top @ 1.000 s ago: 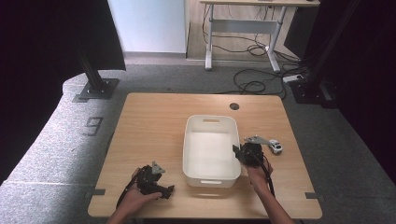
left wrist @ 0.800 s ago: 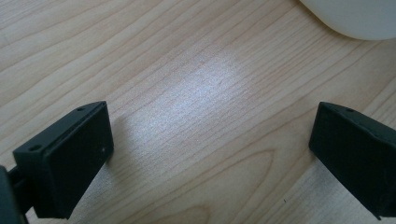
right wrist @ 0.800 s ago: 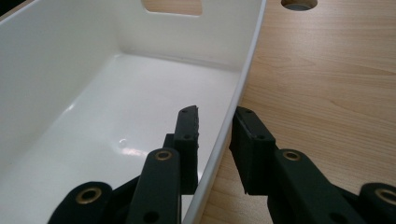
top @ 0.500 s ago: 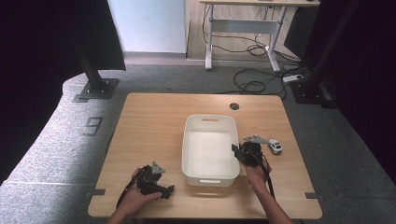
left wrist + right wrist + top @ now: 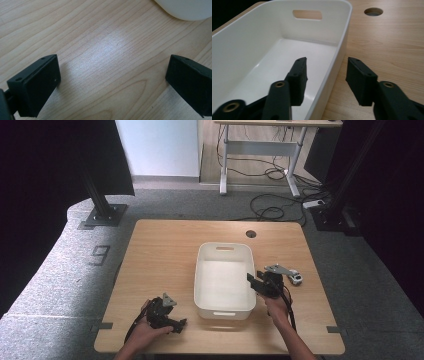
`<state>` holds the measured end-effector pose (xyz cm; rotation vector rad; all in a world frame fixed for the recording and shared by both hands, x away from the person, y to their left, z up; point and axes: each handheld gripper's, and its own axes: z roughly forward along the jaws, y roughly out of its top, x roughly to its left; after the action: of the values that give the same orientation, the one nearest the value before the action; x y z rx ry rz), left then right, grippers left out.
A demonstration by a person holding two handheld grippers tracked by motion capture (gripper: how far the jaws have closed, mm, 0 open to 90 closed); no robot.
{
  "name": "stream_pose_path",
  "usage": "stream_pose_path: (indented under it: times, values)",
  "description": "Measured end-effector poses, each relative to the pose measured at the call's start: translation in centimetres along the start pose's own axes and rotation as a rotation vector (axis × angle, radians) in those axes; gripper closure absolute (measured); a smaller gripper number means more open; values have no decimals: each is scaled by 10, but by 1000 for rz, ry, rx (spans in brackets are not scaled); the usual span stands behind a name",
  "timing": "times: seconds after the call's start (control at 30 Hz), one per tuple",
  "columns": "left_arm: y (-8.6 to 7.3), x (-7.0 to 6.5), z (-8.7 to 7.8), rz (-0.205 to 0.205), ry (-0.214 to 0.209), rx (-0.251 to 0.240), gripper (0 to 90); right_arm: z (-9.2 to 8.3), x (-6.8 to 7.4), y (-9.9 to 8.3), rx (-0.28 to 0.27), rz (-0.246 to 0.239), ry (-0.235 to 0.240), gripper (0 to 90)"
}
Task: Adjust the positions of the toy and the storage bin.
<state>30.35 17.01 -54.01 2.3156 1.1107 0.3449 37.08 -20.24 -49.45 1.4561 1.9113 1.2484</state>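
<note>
The right gripper [image 5: 261, 285] now sits closer to the white bin [image 5: 223, 305] than it did a second ago: it has slid in from the tabletop's right side until its jaws straddle the bin's right wall. In the right gripper view one jaw hangs inside the bin above its floor and the other outside over bare wood, spread apart with the rim [image 5: 337, 67] between them, neither seeming to touch it, though the angle makes that hard to judge. The small grey and white object [image 5: 296, 279] near the right edge now lies a little more apart from the gripper, exposed beside its grey plate.
</note>
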Motion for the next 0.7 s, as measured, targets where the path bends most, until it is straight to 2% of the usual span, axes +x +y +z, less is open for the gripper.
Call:
stream_pose_path:
  times: [0.07, 0.13, 0.17, 0.27, 0.7]
  values:
    - [0, 0, 0, 0, 0, 0, 0, -2, 0, 0, -7, -2, -13, 463]
    - [0, 0, 0, 0, 1, 1, 0, -7, 1, 1, -2, -33, -70, 377]
    - [0, 0, 0, -1, 1, 1, 0, -9, 1, 1, 3, -40, -77, 363]
    - [0, 0, 0, -1, 1, 1, 1, -13, -2, 2, 13, -46, -62, 321]
    - [-1, 0, -1, -3, 1, 2, 0, -26, -10, 1, 29, -99, 6, 296]
